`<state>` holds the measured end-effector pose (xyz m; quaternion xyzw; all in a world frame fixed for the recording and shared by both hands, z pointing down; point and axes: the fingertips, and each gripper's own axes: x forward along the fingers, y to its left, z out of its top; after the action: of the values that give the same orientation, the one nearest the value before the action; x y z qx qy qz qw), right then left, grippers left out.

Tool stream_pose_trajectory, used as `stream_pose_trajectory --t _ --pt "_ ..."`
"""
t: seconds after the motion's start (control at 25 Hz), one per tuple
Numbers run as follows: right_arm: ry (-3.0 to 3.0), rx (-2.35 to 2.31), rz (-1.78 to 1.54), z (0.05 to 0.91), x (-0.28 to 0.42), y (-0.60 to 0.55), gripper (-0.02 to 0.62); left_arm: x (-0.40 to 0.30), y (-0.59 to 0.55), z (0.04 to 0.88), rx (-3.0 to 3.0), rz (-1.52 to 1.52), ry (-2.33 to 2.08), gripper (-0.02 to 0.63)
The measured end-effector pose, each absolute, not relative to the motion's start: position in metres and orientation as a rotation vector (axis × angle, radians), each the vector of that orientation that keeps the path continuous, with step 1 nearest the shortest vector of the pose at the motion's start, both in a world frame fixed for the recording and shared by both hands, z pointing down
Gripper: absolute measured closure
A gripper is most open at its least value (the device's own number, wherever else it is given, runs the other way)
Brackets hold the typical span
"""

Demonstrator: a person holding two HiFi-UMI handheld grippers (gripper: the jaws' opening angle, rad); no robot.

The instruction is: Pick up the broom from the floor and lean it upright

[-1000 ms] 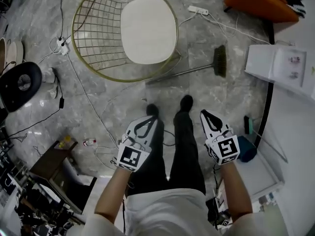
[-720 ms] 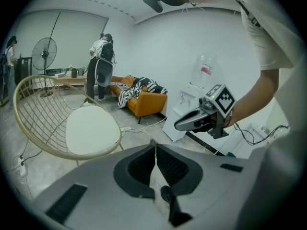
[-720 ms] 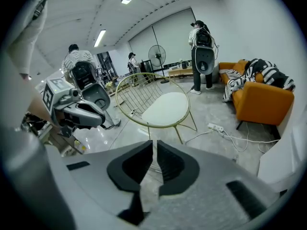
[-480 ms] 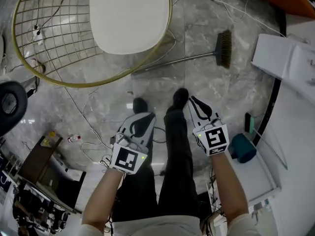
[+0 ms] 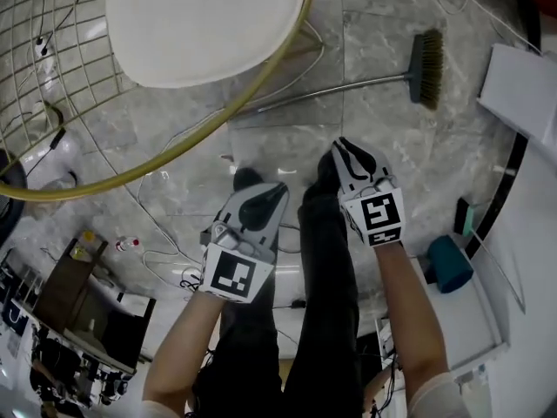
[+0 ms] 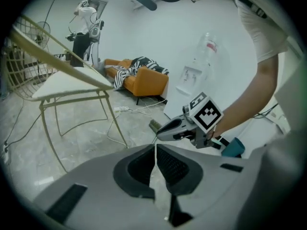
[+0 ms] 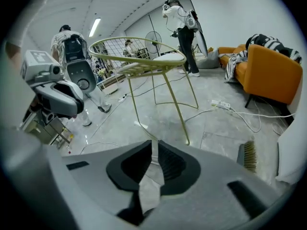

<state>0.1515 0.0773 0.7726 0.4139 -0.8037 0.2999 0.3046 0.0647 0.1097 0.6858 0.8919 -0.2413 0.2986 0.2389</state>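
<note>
The grey marble floor [image 5: 383, 138] fills most of what I see looking down. On it to the left stands the gold wire chair [image 5: 52, 185]. Its basket-like shell holds a white seat pad [image 5: 200, 24] and nothing else that I can make out. A white panel [image 5: 522, 85] shows at the right edge.

The broom [image 5: 348, 87] lies flat on the floor ahead of my feet, well apart from both tongs. Its thin grey metal handle runs almost level across the head view. The far end of the handle slips under the chair's gold rim. The broom head [image 5: 427, 68] points toward the white panel and carries a dark block with short brownish bristles. From the right gripper view the bristles sit low at the right, beyond the chair's legs.

My left gripper [image 5: 265, 194] hangs over my left leg. Its jaws are pressed together to a hairline and hold nothing. My right gripper [image 5: 346, 151] is a little further forward, above my right foot. Its jaws have just been opening. A narrow gap now shows bare floor between the pads, with nothing in it.

Near my right forearm sits a small teal cup [image 5: 450, 264]; I cannot see into it. Thin white cables [image 5: 165, 220] trail across the tiles to the left.
</note>
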Motion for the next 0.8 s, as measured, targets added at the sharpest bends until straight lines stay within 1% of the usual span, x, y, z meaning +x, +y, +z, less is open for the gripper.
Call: stream_pose_trajectory --t 0.36,0.8 --pt "-2.034 1.063 0.719 0.897 0.158 0.093 0.533 0.073 0.113 0.779 2.431 0.865 -0.608 0.592" --pt "-2.030 0.822 0.523 1.002 0.165 0.088 0.488 0.082 0.117 0.854 2.462 0.892 -0.499 0.591"
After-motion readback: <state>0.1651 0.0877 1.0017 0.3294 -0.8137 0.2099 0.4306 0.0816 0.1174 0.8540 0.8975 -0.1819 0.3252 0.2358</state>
